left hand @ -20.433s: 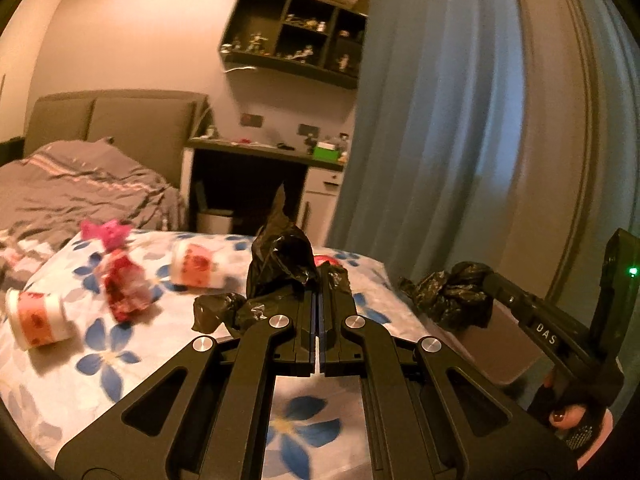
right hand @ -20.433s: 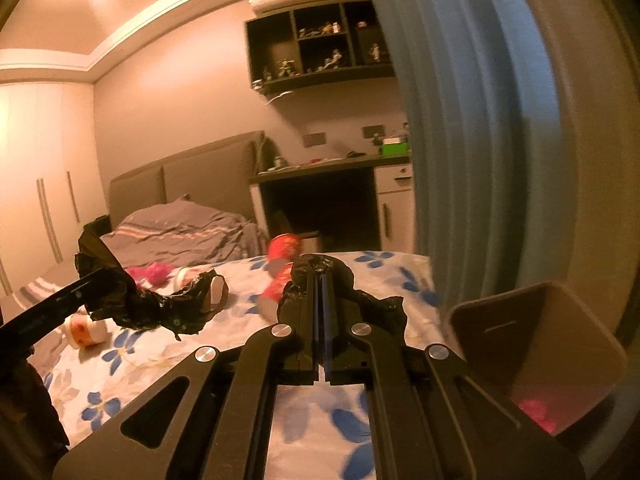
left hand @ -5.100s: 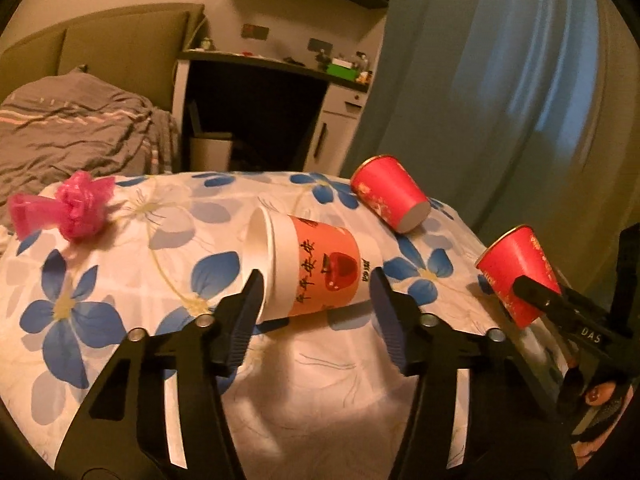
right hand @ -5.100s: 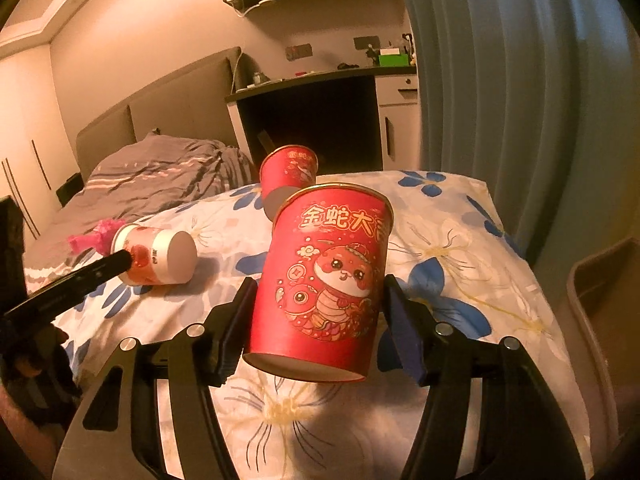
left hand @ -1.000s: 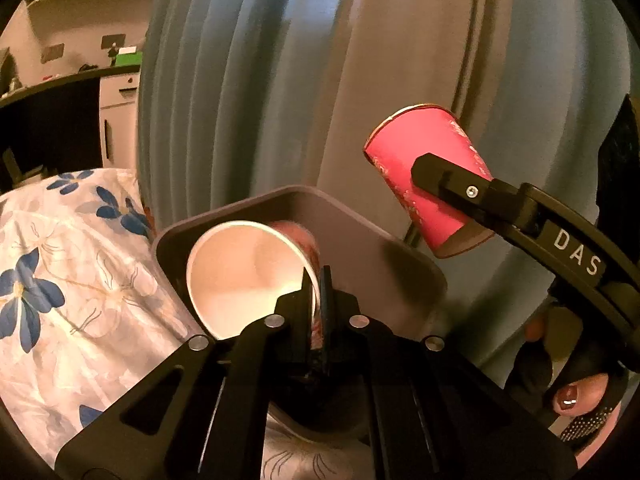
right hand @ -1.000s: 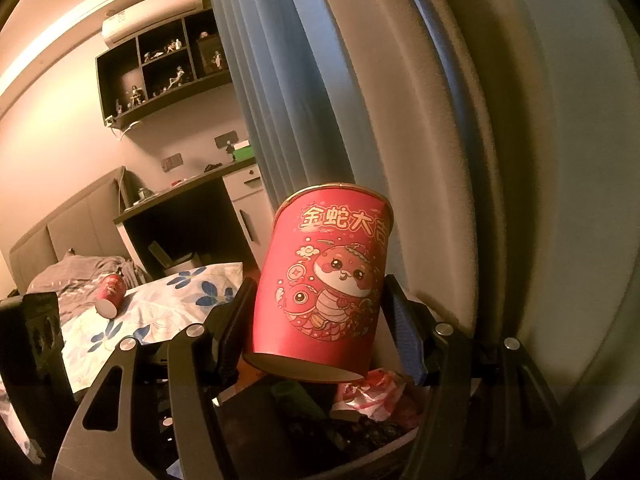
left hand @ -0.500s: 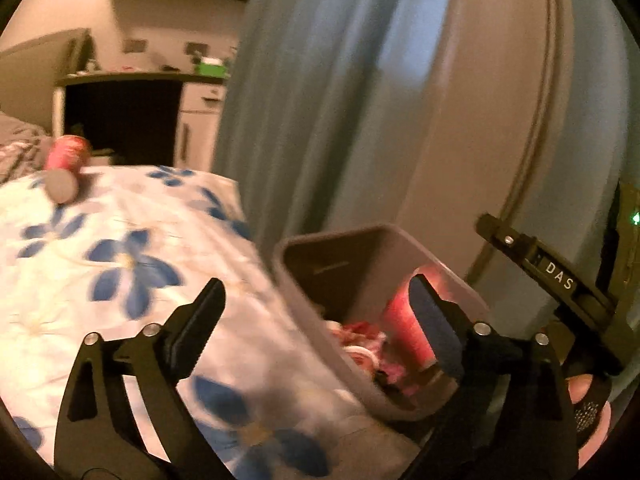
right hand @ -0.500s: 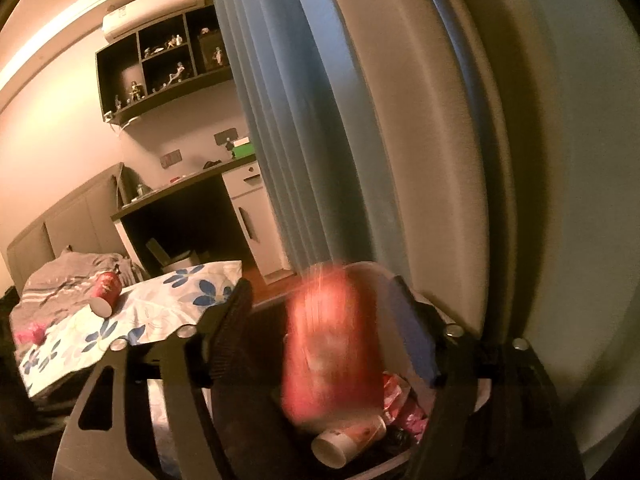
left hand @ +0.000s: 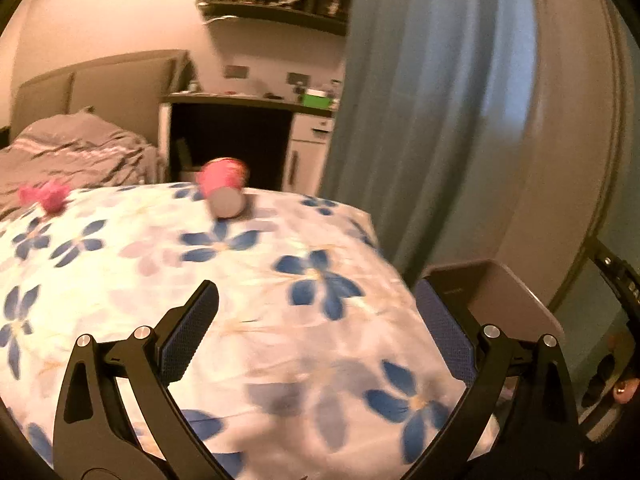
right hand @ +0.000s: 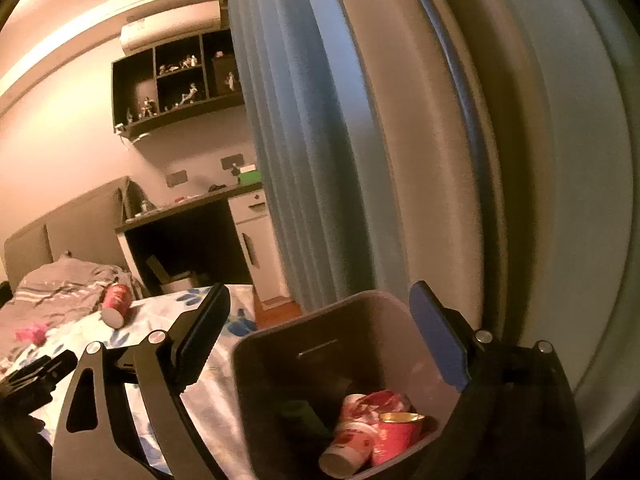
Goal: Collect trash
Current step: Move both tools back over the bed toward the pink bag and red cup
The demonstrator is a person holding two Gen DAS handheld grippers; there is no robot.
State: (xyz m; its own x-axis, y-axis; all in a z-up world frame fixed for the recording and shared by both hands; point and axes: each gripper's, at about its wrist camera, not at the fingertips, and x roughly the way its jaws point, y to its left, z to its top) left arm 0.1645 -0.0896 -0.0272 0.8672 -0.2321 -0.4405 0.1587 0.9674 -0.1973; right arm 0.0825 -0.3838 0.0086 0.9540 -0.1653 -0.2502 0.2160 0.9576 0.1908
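Observation:
My left gripper (left hand: 316, 296) hangs over the flowered bedspread (left hand: 280, 320), its jaws opening wide with nothing between them. A red paper cup (left hand: 222, 188) lies on its side at the far edge of the bed, and a pink bag (left hand: 44, 196) lies far left. My right gripper (right hand: 320, 296) is above the brown bin (right hand: 288, 330); its jaws are opening too and hold nothing. In the bin lie a red cup (right hand: 394, 436), a white and red cup (right hand: 348, 444) and a crumpled wrapper (right hand: 376, 400). The red cup on the bed (right hand: 116, 300) also shows in the right wrist view.
The bin (left hand: 492, 296) stands at the bed's right corner against a blue curtain (left hand: 420, 120). A dark desk (left hand: 240, 136) and a white cabinet (left hand: 308, 152) stand beyond the bed. A grey blanket (left hand: 72, 148) lies at the far left.
Both grippers have let go of their cups, which now lie in the bin. My left gripper has swung left, from over the bin to over the bed. The right jaws have spread wider.

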